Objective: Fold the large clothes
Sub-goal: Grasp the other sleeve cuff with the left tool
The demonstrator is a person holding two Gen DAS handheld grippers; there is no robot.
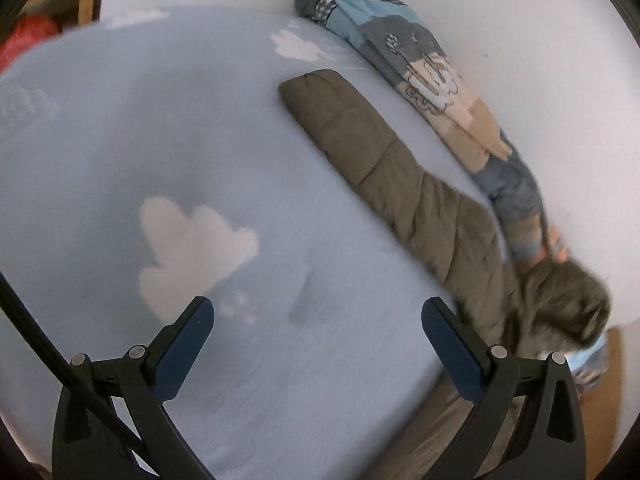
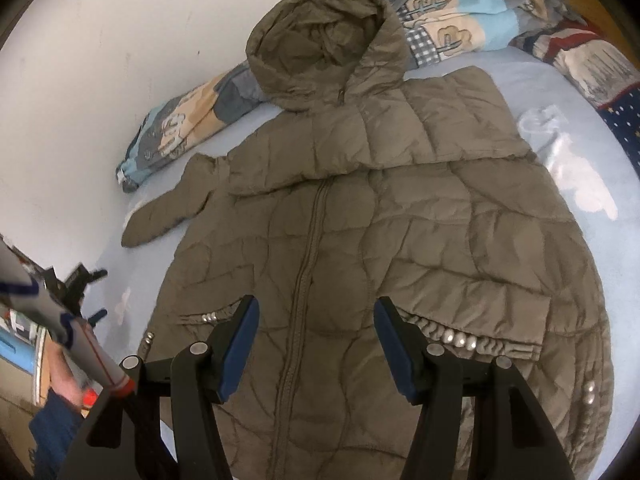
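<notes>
Lying face up on a pale blue sheet [image 2: 560, 92] printed with white clouds, the olive quilted hooded coat [image 2: 360, 208] fills the right wrist view, zip closed down its middle and hood [image 2: 320, 44] toward the white wall [image 2: 80, 60]. That view shows one sleeve already folded across the chest, the other sleeve [image 2: 168, 216] sticking out sideways toward the wall. The right gripper [image 2: 316, 344] hovers above the lower front of the coat, its jaws parted about halfway with nothing between them, pads clear of the fabric.

Only the left wrist view gives the outstretched sleeve [image 1: 384, 164] at length, running diagonally over the sheet [image 1: 160, 140], with the rest of the coat cut off at the lower right. The left gripper [image 1: 316, 348] stands wide open over bare sheet, empty, just beside the sleeve. A patchwork blanket [image 1: 432, 76] lies bunched along the wall in both views.

Motion blur smears the lower right of the left view, where a furry brown patch [image 1: 568, 300] cannot be identified. In the right view the left gripper [image 2: 86, 292] shows small and blurred at the left edge, partly behind a striped sleeve [image 2: 60, 316] of the person.
</notes>
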